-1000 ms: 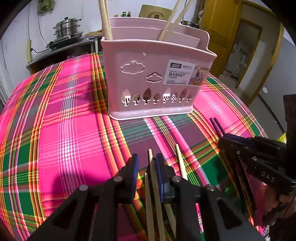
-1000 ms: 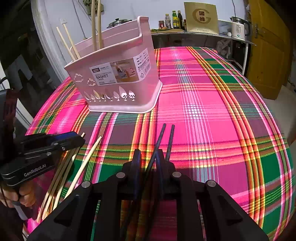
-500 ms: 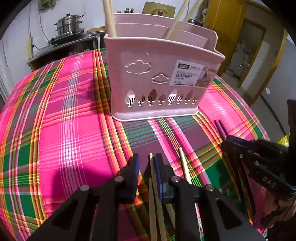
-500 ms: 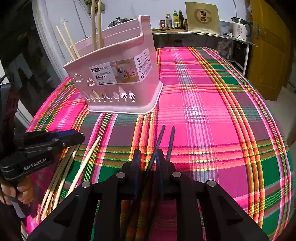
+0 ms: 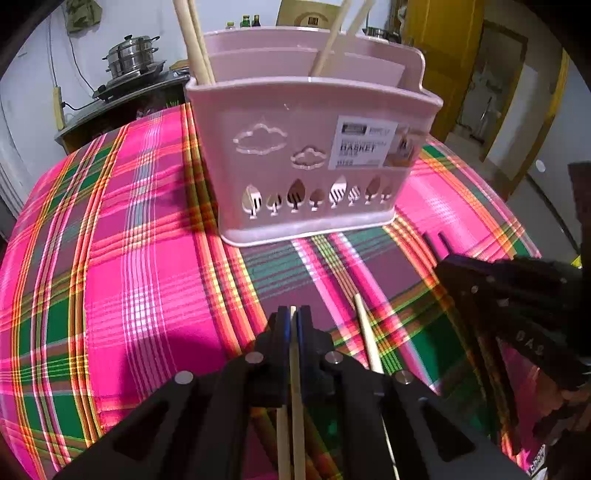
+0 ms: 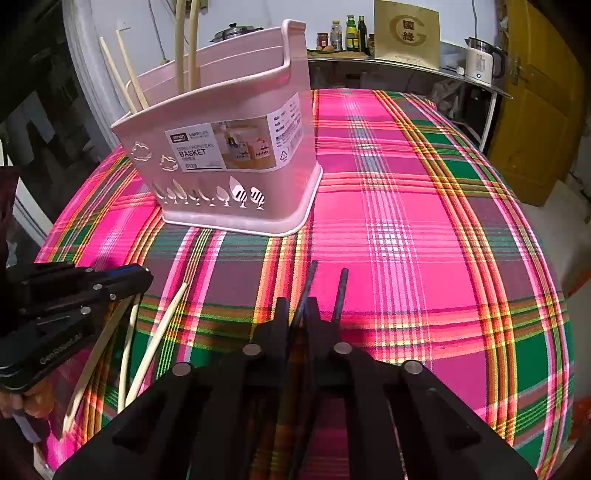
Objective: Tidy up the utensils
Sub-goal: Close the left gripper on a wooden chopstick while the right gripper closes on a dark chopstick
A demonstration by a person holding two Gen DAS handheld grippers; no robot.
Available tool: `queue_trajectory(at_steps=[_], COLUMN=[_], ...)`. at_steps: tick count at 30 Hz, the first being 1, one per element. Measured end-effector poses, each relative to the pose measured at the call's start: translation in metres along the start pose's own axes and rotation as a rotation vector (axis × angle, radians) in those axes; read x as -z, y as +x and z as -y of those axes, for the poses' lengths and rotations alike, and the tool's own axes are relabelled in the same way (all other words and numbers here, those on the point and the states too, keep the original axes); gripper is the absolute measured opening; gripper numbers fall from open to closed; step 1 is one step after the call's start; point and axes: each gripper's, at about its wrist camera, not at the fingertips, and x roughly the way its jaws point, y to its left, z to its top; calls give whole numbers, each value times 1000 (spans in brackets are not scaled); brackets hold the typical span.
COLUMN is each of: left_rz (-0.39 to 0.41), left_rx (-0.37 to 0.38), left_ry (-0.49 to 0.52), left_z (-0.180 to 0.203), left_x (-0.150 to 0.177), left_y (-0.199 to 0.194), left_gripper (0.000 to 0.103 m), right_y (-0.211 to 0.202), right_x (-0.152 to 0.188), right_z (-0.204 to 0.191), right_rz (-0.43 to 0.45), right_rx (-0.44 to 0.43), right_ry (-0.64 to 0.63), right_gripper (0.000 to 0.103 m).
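Plaid tablecloth (image 5: 140,280) is slick: your left gripper (image 5: 293,321) has just clamped one wooden chopstick (image 5: 294,387), your right gripper (image 6: 297,314) one dark chopstick (image 6: 309,280). Either could pivot while you're lifting toward the pink basket (image 5: 314,155) just beyond.

Steamer pot (image 5: 130,53), white kettle (image 6: 480,66), bottles (image 6: 351,33), yellow door (image 6: 535,110)

basket (image 5: 280,147): pale pink | tablecloth (image 6: 406,206): pink-green plaid | chopsticks (image 6: 341,291): black

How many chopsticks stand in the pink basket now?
4 chopsticks: two upright at the basket's left end, two leaning at its right, seen from the left wrist. Others may be hidden.
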Motion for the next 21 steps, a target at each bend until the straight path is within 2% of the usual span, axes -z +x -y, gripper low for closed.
queue_trajectory(at_steps=[10, 21], left_rz=[87, 226], left_rx=[24, 37], left_ry=[-18, -23], left_z=[-7, -7], left_x=[-14, -22], left_y=[-38, -105], left_gripper=[5, 5], right_y=[-22, -86], right_x=[-1, -13], right_z=[-5, -13], right_rz=[56, 206], right_rx=[-46, -83], right_ry=[-2, -24], right_gripper=[7, 6])
